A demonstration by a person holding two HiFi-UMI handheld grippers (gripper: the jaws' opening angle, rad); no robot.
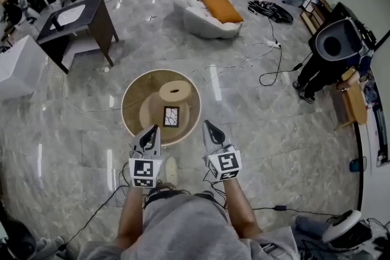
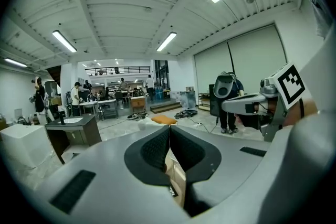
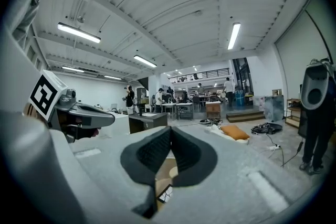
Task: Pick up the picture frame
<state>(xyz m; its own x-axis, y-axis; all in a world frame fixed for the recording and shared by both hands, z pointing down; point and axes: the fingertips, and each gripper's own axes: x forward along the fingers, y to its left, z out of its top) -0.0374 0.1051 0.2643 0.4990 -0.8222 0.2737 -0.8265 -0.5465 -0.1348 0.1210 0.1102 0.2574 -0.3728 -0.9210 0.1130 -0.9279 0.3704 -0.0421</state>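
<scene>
Nearest the camera, the left gripper (image 1: 150, 133) and the right gripper (image 1: 210, 129) are held side by side at the near rim of a round wooden table (image 1: 130, 93). In both gripper views the pads are seen pressed together with nothing between them, so both tools are closed and empty.

Just past the tips, the picture frame (image 1: 171, 116) is found on the near half of the table top. It is a small dark-edged frame, turned towards the person and apparently standing upright. Whether it is propped against the pale disc behind it cannot be told. A thick wooden ring (image 1: 175, 92) is set further back on the table.

The step in hand is judged to be the approach, with no grasp begun. One pair of jaws would best be opened before the frame is reached. A closed tip pushed against it could easily tip it backwards. A hold across a side edge or the top edge is suggested — the glass face should be avoided. The second gripper could be kept close as a stop.

Beyond the table, a white seat with an orange cushion (image 1: 222, 8) and a dark desk (image 1: 82, 18) are seen on the marble floor.
</scene>
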